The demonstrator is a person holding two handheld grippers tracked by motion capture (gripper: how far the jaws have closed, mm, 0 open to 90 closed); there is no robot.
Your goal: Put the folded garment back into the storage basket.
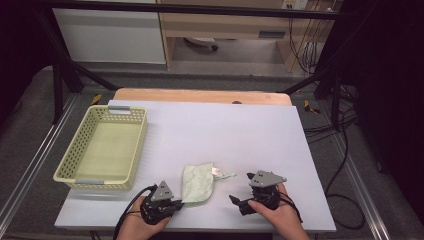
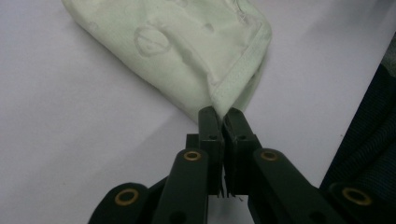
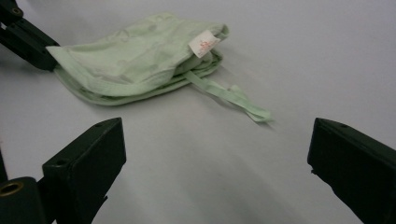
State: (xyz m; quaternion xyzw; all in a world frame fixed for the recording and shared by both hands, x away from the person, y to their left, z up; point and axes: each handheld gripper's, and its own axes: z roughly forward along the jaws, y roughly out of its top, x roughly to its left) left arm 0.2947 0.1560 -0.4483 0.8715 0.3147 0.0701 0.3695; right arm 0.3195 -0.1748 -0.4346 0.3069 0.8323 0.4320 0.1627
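My left gripper [image 2: 221,113]: pinching hem corner of pale green cloth [image 1: 197,183] | cloth: folded flat on white surface [image 1: 225,130], near front edge | my right gripper [image 3: 217,154]: spread wide, clear of cloth.

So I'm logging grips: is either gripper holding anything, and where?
The left gripper pinches the green cloth at its hemmed corner; the right gripper holds nothing.
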